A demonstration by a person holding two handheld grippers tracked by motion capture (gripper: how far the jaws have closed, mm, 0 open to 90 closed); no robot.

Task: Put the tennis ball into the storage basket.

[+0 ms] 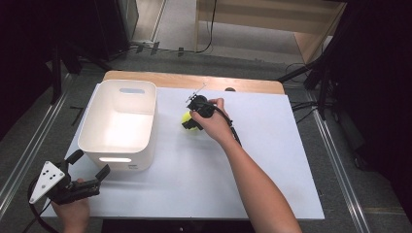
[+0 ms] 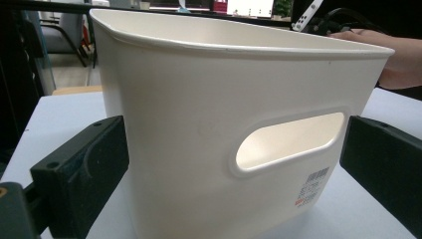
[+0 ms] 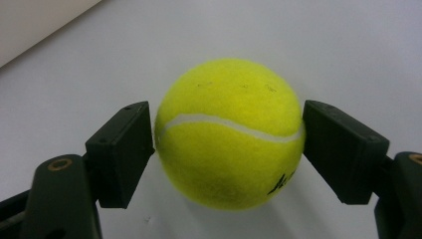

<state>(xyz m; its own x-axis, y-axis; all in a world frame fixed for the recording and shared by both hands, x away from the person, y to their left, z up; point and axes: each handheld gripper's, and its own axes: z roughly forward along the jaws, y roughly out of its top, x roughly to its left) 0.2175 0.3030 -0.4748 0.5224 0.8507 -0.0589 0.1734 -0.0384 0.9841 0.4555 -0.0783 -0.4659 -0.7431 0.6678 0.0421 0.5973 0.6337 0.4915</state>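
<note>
Seen from above: a white tabletop carrying a white plastic bin on its left part and a yellow tennis ball just right of the bin, near the middle. On the ball, the right gripper, held in the right hand, forearm reaching in from the bottom edge. In the right gripper view, black fingers on both sides of the tennis ball, each pad touching or almost touching the felt, the ball resting on the white surface; closed on it, though how firmly, impossible to tell. A white curved seam across the ball and a dark printed mark low on its right side. At the bottom left of the high view, the left gripper in the left hand, with a grey three-cornered plate on top, just in front of the near wall of the bin, fingers spread wide and holding nothing. In the left gripper view, the bin standing upright close ahead, between the two wide-apart fingers but not touched by them; an oval handle cut-out in the facing wall and a small barcode label under it. Beyond the rim, at upper right, part of the other hand.
</note>
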